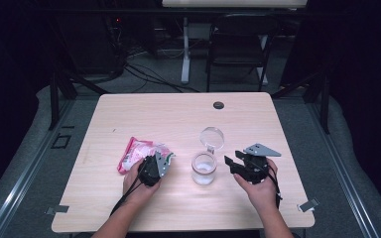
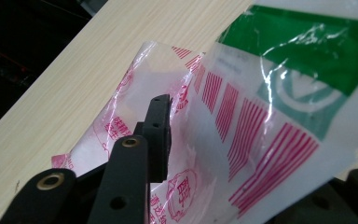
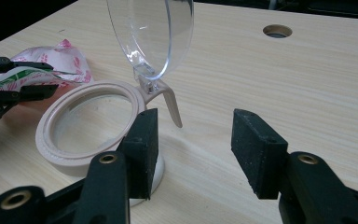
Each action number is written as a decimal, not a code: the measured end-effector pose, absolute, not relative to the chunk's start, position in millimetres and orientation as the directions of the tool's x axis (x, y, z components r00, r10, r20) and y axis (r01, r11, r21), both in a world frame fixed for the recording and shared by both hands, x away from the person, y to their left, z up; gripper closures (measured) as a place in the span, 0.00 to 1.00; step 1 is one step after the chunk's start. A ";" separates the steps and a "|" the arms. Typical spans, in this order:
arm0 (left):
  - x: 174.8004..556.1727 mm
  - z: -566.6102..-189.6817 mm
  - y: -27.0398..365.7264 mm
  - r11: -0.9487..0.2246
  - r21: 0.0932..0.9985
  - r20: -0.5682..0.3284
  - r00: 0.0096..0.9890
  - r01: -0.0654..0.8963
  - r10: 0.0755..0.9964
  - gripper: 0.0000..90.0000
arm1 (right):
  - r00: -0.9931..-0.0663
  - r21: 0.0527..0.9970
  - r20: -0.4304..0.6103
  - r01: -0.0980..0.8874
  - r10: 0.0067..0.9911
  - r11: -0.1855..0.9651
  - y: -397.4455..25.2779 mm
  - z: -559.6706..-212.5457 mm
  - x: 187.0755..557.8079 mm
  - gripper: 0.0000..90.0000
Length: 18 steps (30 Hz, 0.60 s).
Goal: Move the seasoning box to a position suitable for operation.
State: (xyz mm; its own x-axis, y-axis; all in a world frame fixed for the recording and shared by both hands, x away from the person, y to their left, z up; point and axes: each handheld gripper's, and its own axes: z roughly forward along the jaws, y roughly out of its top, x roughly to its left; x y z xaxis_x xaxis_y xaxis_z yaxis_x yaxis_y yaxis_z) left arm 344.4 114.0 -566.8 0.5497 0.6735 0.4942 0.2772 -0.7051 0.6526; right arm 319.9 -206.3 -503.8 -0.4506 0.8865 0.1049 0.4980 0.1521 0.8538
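So over on the left there's a pink and white plastic bag (image 1: 138, 153) lying on the table (image 1: 178, 114), and the left gripper (image 1: 164, 159) has its jaws closed on one edge of it; in the left gripper view the film is pinched flat against the one jaw I can make out, and the bag has a green patch near the top. Middle of the table is a clear jar (image 1: 204, 168) with its hinged lid (image 1: 212, 137) flipped open and standing up behind the rim. The right gripper (image 1: 231, 162) sits just beside the jar on the right, jaws spread wide with nothing between them, one jaw nearly touching the jar wall in the right gripper view. My guess is the bag's contents are headed into the jar. Stuff that could go sideways: the grip is only on thin slippery film, so the bag could slide out once it's lifted. The jar looks light, and if the right gripper doesn't steady it, a nudge from the bag might tip it or knock the lid shut. Can't tell if the bag is even open yet
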 end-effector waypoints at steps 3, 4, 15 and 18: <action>344.3 -567.5 113.7 -0.706 0.651 0.503 0.538 0.278 0.676 0.83 | -0.451 0.854 0.102 0.497 0.887 0.155 -206.0 -503.8 319.7 0.57; 344.3 -567.4 113.8 -0.704 0.653 0.503 0.536 0.277 0.678 0.86 | -0.451 0.854 0.102 0.496 0.886 0.155 -206.0 -503.8 319.7 0.57; 347.4 -558.5 125.0 -0.639 0.700 0.418 0.542 0.320 0.729 1.00 | -0.456 0.857 0.107 0.493 0.883 0.151 -205.7 -503.9 319.5 0.57; 348.6 -555.5 128.5 -0.625 0.709 0.400 0.544 0.326 0.737 1.00 | -0.455 0.856 0.103 0.494 0.884 0.154 -205.9 -504.0 319.6 0.57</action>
State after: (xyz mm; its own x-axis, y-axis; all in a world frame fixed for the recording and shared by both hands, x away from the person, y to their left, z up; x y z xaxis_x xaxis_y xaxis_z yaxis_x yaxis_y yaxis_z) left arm 348.6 128.5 -555.5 0.5440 0.7374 0.4003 0.3260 -0.6254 0.7089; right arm 319.6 -205.9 -504.0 -0.4549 0.8845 0.1034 0.4938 0.1539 0.8558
